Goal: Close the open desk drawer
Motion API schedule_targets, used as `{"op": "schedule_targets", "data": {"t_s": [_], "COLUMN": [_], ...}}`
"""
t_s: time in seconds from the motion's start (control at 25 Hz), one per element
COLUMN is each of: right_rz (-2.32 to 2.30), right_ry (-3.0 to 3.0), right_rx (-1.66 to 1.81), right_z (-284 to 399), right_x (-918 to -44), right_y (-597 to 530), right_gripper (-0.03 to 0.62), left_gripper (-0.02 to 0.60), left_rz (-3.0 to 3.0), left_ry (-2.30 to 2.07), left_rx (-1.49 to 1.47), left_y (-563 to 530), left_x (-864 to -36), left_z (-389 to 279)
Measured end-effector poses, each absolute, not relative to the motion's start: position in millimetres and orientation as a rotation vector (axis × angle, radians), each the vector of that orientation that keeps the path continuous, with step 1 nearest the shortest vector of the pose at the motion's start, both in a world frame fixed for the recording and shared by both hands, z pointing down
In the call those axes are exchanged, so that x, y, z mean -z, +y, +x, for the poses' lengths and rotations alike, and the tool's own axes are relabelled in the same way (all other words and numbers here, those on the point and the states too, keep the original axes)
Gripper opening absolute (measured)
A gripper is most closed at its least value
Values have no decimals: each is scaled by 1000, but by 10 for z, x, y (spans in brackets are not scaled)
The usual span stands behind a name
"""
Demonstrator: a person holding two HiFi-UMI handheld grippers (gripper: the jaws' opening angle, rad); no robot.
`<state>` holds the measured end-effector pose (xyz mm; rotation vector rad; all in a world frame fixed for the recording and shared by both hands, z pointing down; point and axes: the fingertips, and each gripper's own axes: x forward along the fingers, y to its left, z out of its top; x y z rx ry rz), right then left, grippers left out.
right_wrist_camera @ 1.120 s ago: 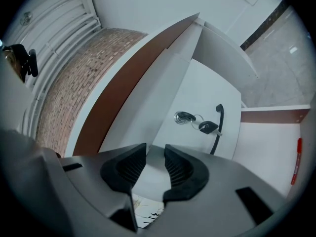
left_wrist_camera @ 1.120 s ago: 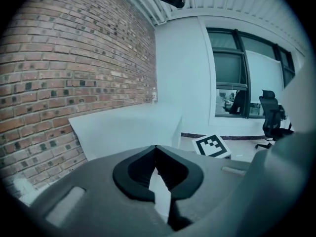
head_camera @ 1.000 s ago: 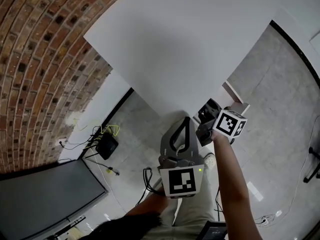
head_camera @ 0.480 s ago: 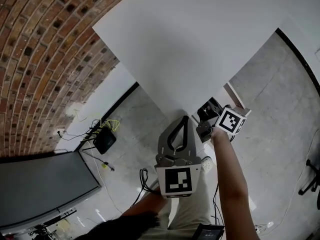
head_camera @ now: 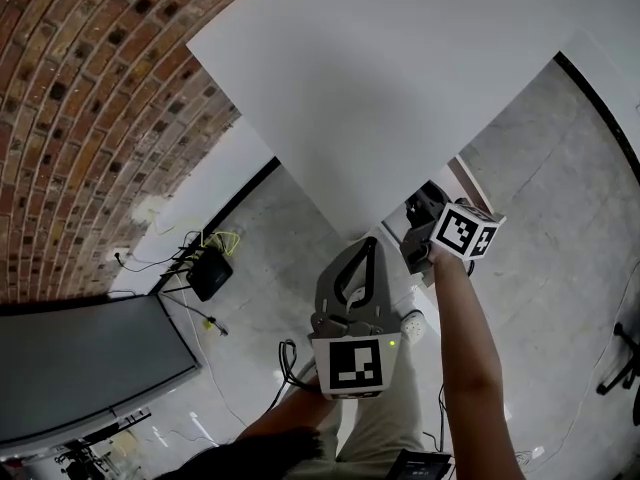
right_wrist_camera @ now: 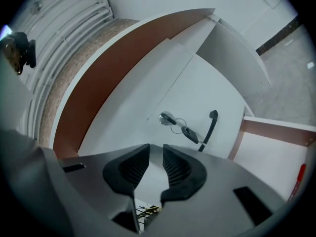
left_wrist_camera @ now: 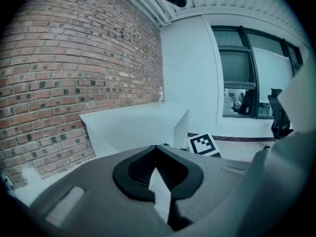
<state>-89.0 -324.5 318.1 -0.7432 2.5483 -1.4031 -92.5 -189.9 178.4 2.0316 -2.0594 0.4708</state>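
Left gripper (left_wrist_camera: 157, 149): your jaws are pressed together at the tips with nothing pinched. It hangs in the air just off the desk's (head_camera: 400, 78) near edge and touches nothing.

Right gripper (right_wrist_camera: 155, 154): your jaws are parted by a narrow slit only, with nothing between the pads (white panel shows through the gap). You hold it under the desk's near edge, aimed at a white front panel (right_wrist_camera: 148, 98) below the desktop. No contact is visible.

On that panel there is a lock (right_wrist_camera: 166, 118) with a key (right_wrist_camera: 189, 131) in it, and a black handle (right_wrist_camera: 209, 130) just beside the key.

The drawer (right_wrist_camera: 281, 126) stands open under the desk, just beside the handle, with its brown rim showing. Contents: one red object (right_wrist_camera: 300, 174) against the white inside, too cut off at the frame edge to identify.
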Motion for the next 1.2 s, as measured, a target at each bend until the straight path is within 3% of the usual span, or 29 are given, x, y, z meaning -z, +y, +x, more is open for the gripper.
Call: {"op": "schedule_targets", "data": {"t_s": [0.24, 0.6, 0.92, 1.2], "right_rz": [-709, -718, -772, -855], "right_ry": [2560, 2625, 2657, 2764], "right_rx": [1383, 1351, 1349, 1162], "right_z": [-892, -922, -593, -148], "right_x": [-3181, -3183, -3061, -2747], "right_y": [-3272, -3261, -3085, -2784], "right_gripper": [126, 124, 94, 15], "left_gripper": [6, 6, 6, 6], "left_rz": [2016, 1996, 2005, 2023], "left_ry": [-2045, -2031, -1996, -1982], "left_rx": [-477, -522, -486, -434], "left_y": [-1866, -1821, -1778, -1820], "left_x": [-1854, -2016, -2019, -1969], "left_z": [-918, -830, -666, -541]}}
